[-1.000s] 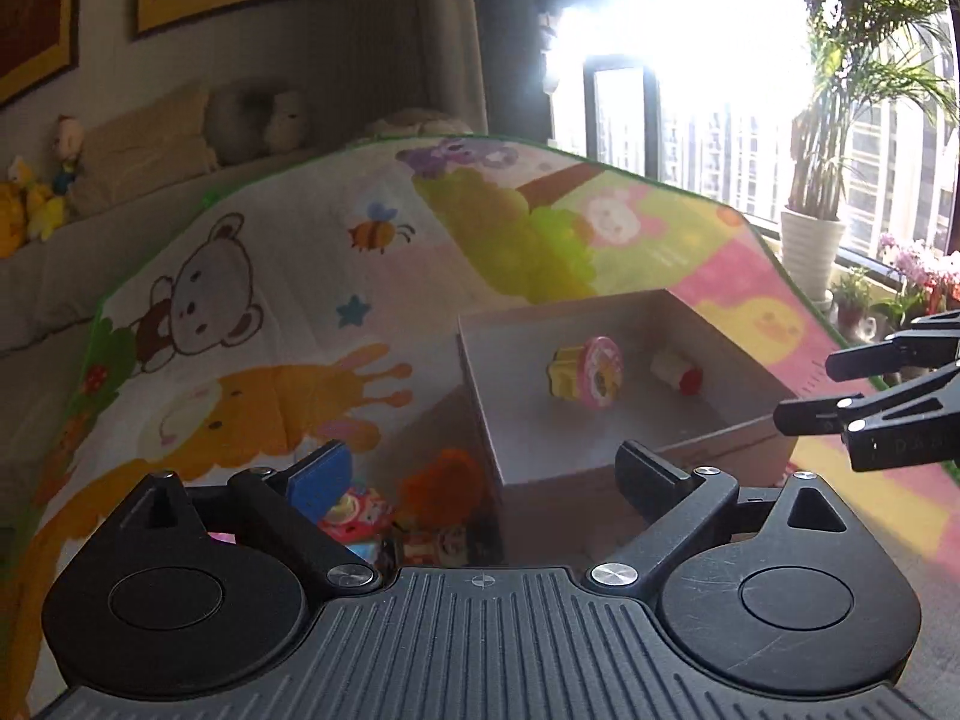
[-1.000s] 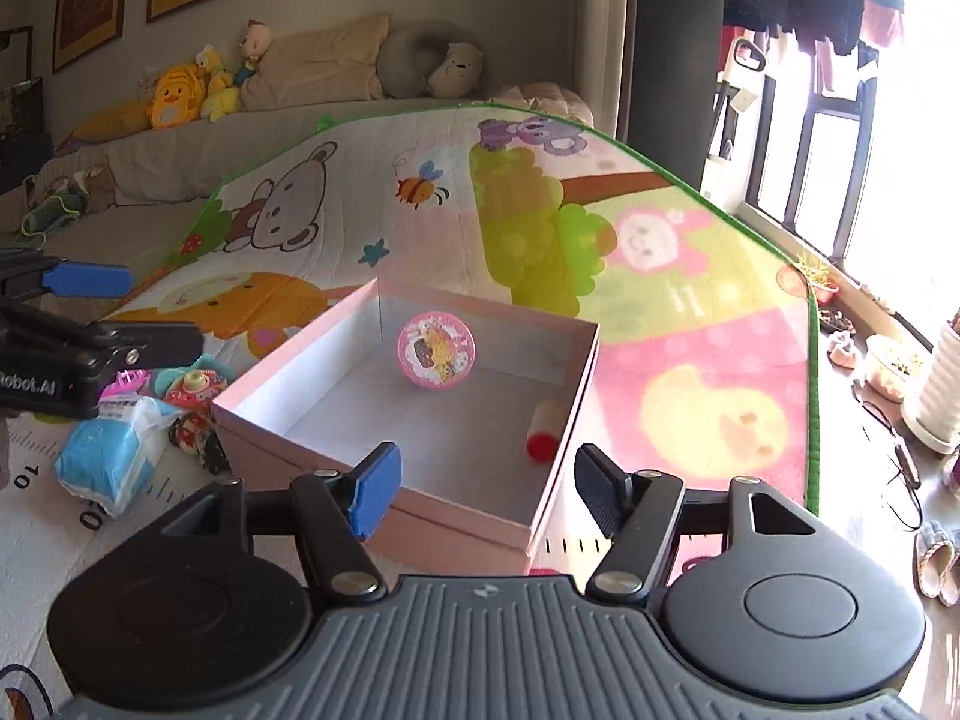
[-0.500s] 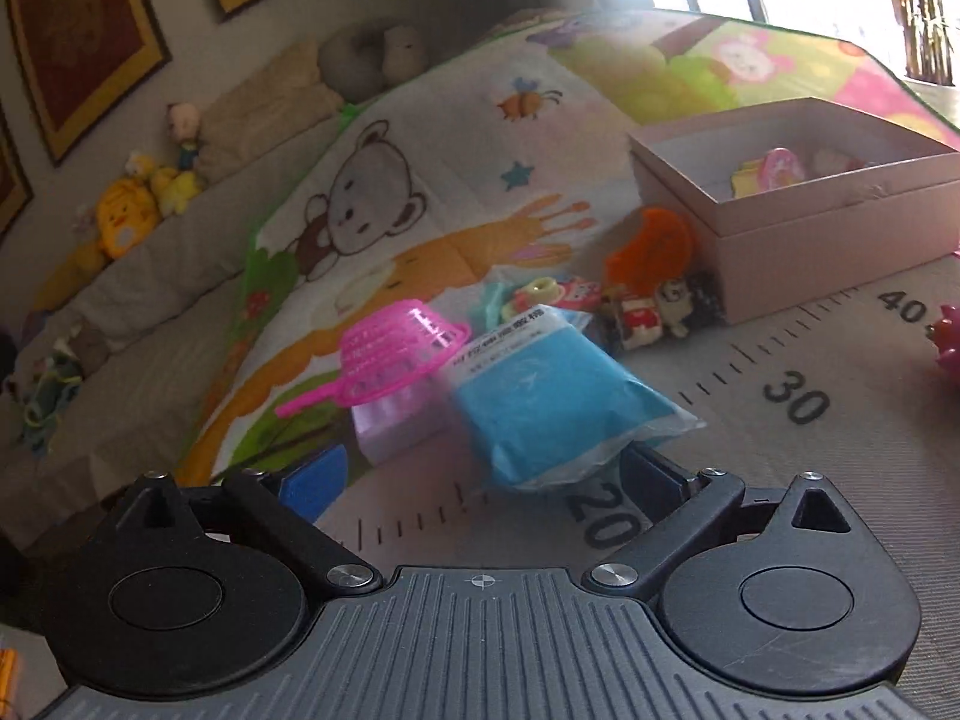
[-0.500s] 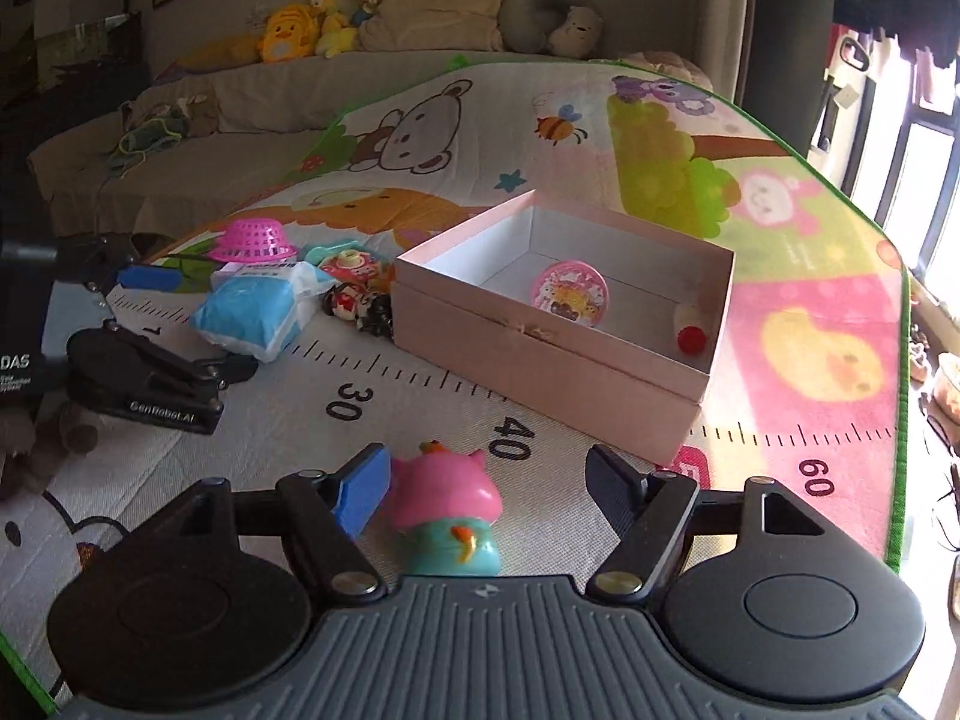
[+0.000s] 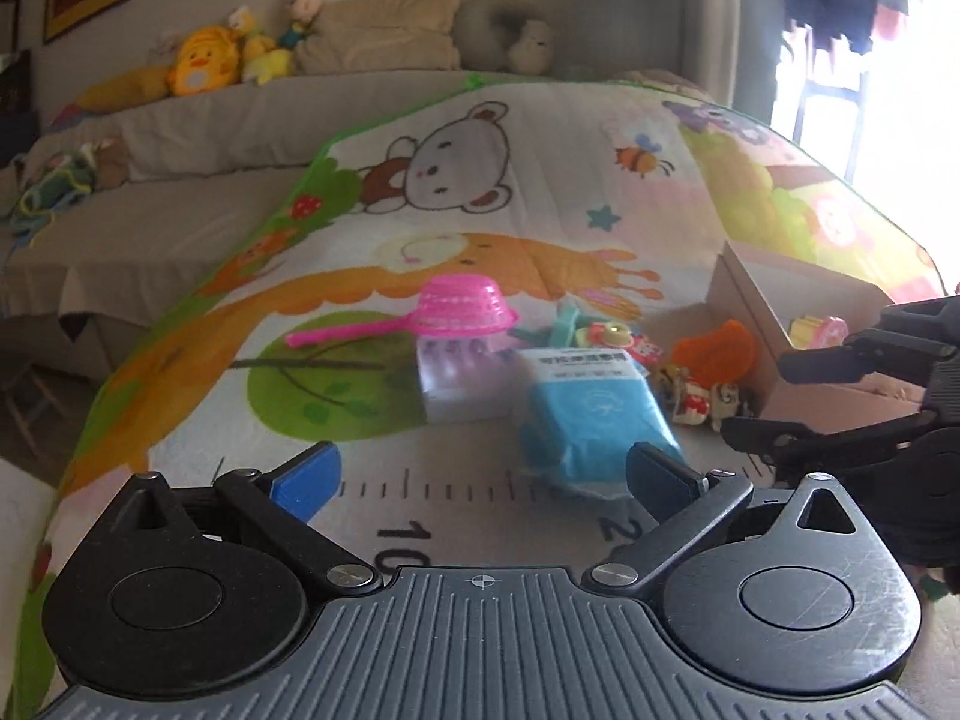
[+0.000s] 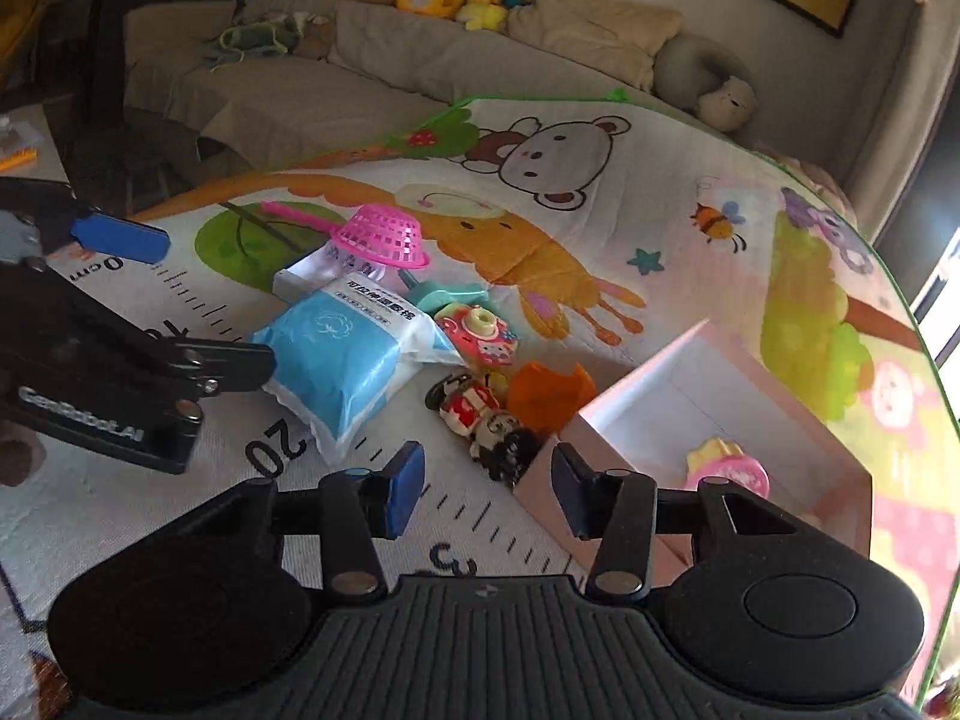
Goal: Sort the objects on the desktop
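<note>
The blue packet lies flat on the play mat, just ahead of my left gripper and touching the clear box on its far side. It looks to me like a soft pack of wipes or cotton: light, squashy, with a slick film wrapper that may slide. I would take it across its short width near the middle, where the filling gives the fingers something to bite, not at the thin sealed edge.

My left fingers are spread as wide as they go, with nothing between them; their jaws have just been opening, and the packet's near corner sits by the right-hand one.

A pink strainer rests upside down on the clear box. Beyond the packet lie a toy camera, an orange piece and small figures, crowded against the pink box, which already holds a pink-and-yellow toy.

My right gripper hangs near the figures and the box corner, its fingers part-way apart and empty; its jaws have just been closing. The figures look hard, small and easy to knock over.
</note>
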A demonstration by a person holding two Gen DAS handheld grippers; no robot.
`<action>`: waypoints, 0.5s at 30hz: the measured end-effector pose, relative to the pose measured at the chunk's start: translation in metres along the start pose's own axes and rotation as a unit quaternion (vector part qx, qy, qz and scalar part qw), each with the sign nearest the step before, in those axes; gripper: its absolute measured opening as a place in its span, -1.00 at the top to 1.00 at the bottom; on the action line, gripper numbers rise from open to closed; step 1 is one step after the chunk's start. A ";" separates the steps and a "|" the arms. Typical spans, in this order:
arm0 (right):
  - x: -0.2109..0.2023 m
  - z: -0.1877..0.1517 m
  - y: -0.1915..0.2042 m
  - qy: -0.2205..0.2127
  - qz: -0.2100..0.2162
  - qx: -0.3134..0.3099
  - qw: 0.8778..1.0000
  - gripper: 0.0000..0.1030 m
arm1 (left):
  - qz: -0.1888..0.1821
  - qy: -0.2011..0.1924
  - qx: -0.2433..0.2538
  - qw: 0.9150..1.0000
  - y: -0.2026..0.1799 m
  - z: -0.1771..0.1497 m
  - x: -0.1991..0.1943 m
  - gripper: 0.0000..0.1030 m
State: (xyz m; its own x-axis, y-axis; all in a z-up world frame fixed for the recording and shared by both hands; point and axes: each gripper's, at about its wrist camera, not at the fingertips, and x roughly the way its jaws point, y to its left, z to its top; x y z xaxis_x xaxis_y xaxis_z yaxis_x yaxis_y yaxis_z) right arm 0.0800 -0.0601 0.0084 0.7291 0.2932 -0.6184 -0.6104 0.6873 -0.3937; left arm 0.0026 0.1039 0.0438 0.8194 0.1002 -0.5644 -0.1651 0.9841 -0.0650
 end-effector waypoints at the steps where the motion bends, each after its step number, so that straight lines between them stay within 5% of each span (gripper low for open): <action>1: 0.012 0.005 0.006 0.002 -0.012 -0.017 1.000 0.09 | 0.003 0.004 -0.014 1.000 0.009 -0.001 -0.002 -1.00; 4: 0.045 0.017 0.011 0.024 -0.023 -0.029 0.999 0.12 | 0.000 0.004 -0.029 1.000 0.025 -0.008 -0.007 -1.00; 7: 0.056 0.020 0.004 0.047 0.008 0.000 0.999 0.39 | -0.011 -0.013 -0.011 1.000 0.030 -0.015 -0.012 -1.00; 11: 0.029 0.009 0.002 0.050 0.074 0.038 0.995 0.39 | -0.036 -0.047 -0.008 0.998 0.026 -0.020 -0.017 -1.00; 15: -0.017 -0.019 0.013 0.047 0.124 0.038 0.990 0.40 | -0.061 -0.036 -0.006 0.997 0.014 -0.020 -0.013 -1.00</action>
State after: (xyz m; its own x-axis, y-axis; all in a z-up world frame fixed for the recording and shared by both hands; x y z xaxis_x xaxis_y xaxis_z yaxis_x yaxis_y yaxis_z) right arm 0.0538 -0.0688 0.0009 0.5258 0.3990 -0.7512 -0.7390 0.6515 -0.1713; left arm -0.0218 0.1135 0.0339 0.8705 -0.0095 -0.4920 -0.0681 0.9879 -0.1395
